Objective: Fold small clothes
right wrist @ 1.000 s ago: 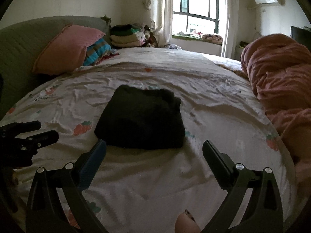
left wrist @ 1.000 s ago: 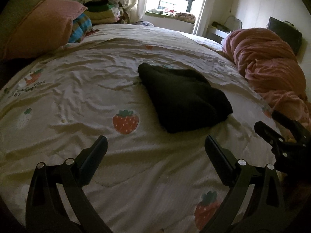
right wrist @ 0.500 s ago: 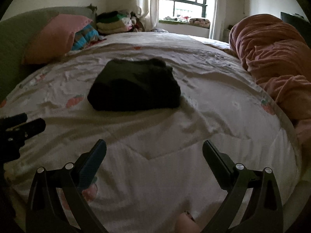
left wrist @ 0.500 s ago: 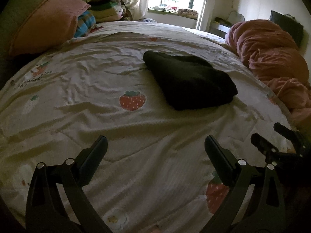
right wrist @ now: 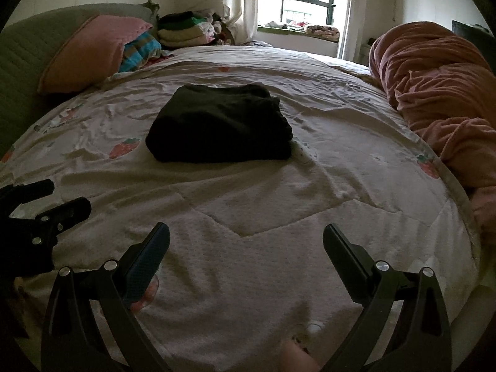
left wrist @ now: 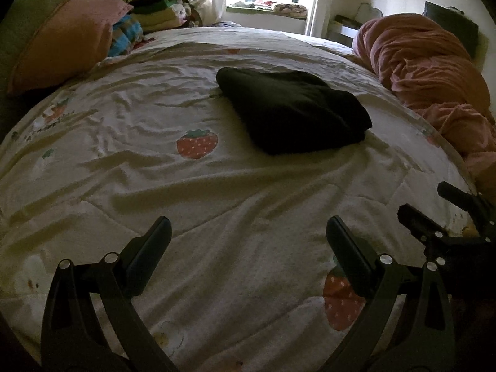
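Where both pairs of fingers spread wide and hold nothing: left gripper (left wrist: 248,235) and right gripper (right wrist: 246,240) over a wrinkled strawberry-print quilt (left wrist: 217,204) on a bed. Well beyond the fingertips, folded dark garment (right wrist: 220,124) flat on the quilt. Farther off, pink pillow (right wrist: 93,49), rumpled pink blanket (right wrist: 434,93), bright window (right wrist: 297,3).

A strawberry-print quilt (left wrist: 217,201) covered the bed. A pink pillow (right wrist: 93,49) lay at its head, a rumpled pink blanket (right wrist: 434,93) along its right edge.
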`<state>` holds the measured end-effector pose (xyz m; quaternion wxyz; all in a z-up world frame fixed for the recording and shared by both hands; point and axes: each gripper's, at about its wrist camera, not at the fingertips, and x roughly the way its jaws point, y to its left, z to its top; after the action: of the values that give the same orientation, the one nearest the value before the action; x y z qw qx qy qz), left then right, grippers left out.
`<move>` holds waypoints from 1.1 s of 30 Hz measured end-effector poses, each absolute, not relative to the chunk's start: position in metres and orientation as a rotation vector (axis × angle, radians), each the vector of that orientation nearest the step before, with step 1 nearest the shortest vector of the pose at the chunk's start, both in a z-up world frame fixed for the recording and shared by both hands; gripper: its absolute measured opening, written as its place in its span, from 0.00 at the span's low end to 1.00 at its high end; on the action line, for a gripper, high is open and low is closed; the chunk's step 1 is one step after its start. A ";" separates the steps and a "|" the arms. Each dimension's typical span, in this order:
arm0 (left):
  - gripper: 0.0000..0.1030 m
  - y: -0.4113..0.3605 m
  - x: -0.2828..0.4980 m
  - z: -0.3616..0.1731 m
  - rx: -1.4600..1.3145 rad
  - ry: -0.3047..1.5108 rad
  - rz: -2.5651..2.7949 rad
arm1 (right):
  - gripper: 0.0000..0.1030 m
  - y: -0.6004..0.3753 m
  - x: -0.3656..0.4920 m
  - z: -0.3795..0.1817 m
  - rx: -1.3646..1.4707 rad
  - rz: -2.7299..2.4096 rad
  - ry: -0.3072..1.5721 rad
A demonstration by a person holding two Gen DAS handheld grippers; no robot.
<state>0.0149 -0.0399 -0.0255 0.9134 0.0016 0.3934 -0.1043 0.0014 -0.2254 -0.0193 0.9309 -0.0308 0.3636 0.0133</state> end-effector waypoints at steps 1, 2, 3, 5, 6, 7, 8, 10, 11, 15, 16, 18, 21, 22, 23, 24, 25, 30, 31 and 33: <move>0.91 -0.039 0.015 -0.025 0.001 0.812 -0.210 | 0.96 -0.225 0.001 -0.019 -0.064 0.027 0.745; 0.91 -0.039 0.015 -0.025 -0.002 0.814 -0.207 | 0.96 -0.226 0.001 -0.019 -0.063 0.028 0.744; 0.91 -0.039 0.015 -0.025 -0.003 0.814 -0.205 | 0.96 -0.225 0.001 -0.019 -0.063 0.027 0.744; 0.91 -0.038 0.015 -0.025 -0.005 0.815 -0.203 | 0.96 -0.225 0.001 -0.019 -0.065 0.027 0.744; 0.91 -0.038 0.015 -0.025 -0.006 0.817 -0.201 | 0.96 -0.225 0.001 -0.019 -0.065 0.028 0.744; 0.91 -0.037 0.016 -0.025 -0.007 0.819 -0.199 | 0.96 -0.225 0.001 -0.019 -0.066 0.029 0.744; 0.91 -0.037 0.016 -0.025 -0.008 0.820 -0.197 | 0.96 -0.225 0.001 -0.019 -0.068 0.030 0.744; 0.91 -0.036 0.017 -0.025 -0.006 0.823 -0.188 | 0.96 -0.225 0.001 -0.019 -0.068 0.031 0.744; 0.91 -0.036 0.017 -0.025 -0.006 0.823 -0.185 | 0.96 -0.225 0.001 -0.019 -0.069 0.032 0.744; 0.91 -0.034 0.016 -0.025 -0.009 0.824 -0.174 | 0.96 -0.225 0.000 -0.018 -0.070 0.034 0.745; 0.91 -0.034 0.016 -0.025 -0.009 0.824 -0.172 | 0.96 -0.225 0.001 -0.018 -0.071 0.035 0.745; 0.91 -0.034 0.016 -0.026 -0.008 0.825 -0.168 | 0.96 -0.224 0.000 -0.019 -0.070 0.033 0.745; 0.91 -0.033 0.016 -0.025 -0.006 0.826 -0.164 | 0.96 -0.224 0.000 -0.018 -0.072 0.033 0.744; 0.91 -0.033 0.016 -0.025 -0.006 0.825 -0.162 | 0.96 -0.224 0.000 -0.019 -0.071 0.033 0.744; 0.91 -0.033 0.016 -0.025 -0.006 0.825 -0.161 | 0.96 -0.224 0.000 -0.018 -0.072 0.034 0.743; 0.91 -0.033 0.016 -0.024 -0.007 0.824 -0.160 | 0.96 -0.224 0.000 -0.018 -0.073 0.034 0.742; 0.91 -0.033 0.016 -0.024 -0.007 0.824 -0.160 | 0.96 -0.223 0.000 -0.018 -0.073 0.034 0.742; 0.91 -0.033 0.016 -0.024 -0.004 0.824 -0.158 | 0.96 -0.223 -0.001 -0.018 -0.074 0.036 0.743; 0.91 -0.033 0.016 -0.024 -0.004 0.825 -0.159 | 0.96 -0.223 0.000 -0.018 -0.075 0.035 0.742; 0.91 -0.032 0.016 -0.024 -0.004 0.826 -0.159 | 0.96 -0.223 0.000 -0.018 -0.075 0.037 0.741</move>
<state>0.0161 -0.0325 -0.0239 0.9129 -0.0020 0.4010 -0.0770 0.0001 -0.2229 -0.0180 0.9312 -0.0366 0.3621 0.0179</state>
